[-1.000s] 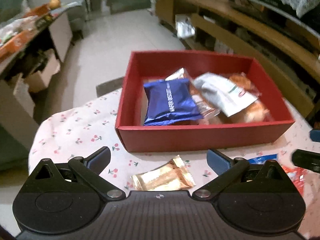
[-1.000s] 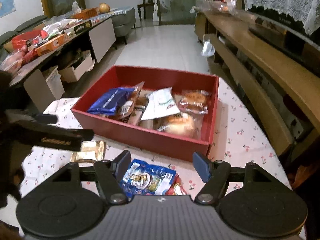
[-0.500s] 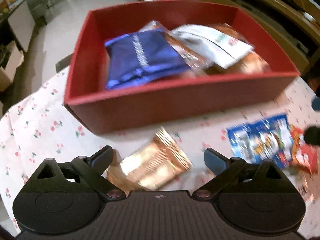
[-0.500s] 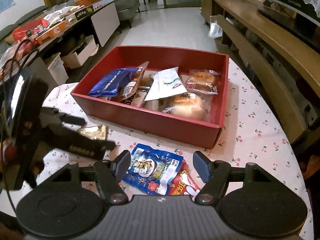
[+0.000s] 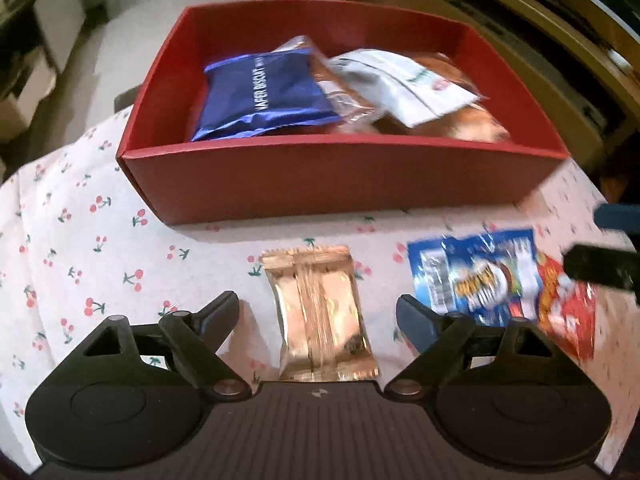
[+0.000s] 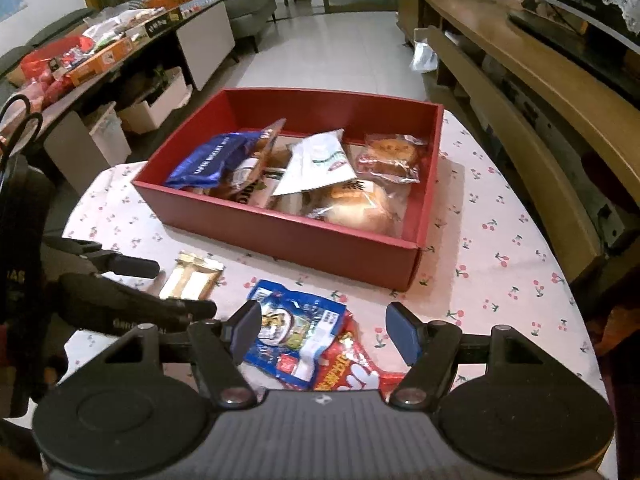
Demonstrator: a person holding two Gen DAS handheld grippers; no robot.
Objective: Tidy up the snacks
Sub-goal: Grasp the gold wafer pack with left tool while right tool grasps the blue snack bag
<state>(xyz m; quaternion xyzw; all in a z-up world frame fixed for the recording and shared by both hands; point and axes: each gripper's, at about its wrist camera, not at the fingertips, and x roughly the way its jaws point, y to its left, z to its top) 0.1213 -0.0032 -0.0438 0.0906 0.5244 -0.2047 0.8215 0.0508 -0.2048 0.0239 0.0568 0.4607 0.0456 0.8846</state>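
Note:
A gold foil snack packet (image 5: 320,308) lies flat on the cherry-print cloth, between the fingers of my left gripper (image 5: 318,312). The jaws are closing, and gaps show between the pads and the packet. Behind it stands the red box (image 5: 340,184) holding a blue wafer pack (image 5: 264,92), a white pouch (image 5: 400,80) and wrapped buns. My right gripper (image 6: 326,330) is open over a blue snack bag (image 6: 296,332) that overlaps a red bag (image 6: 352,368). In the right wrist view the left gripper (image 6: 180,288) straddles the gold packet (image 6: 192,280).
The cloth-covered table (image 6: 500,280) curves away at the right and near edges. A long wooden shelf unit (image 6: 540,92) runs along the right. A cluttered sideboard (image 6: 100,52) and white storage bins (image 6: 156,104) stand at the left, across tiled floor.
My left gripper has sunk and tipped down over the gold packet, and its jaws have narrowed. The packet now lies lengthwise between the fingers. The right gripper's jaws have kept their width.

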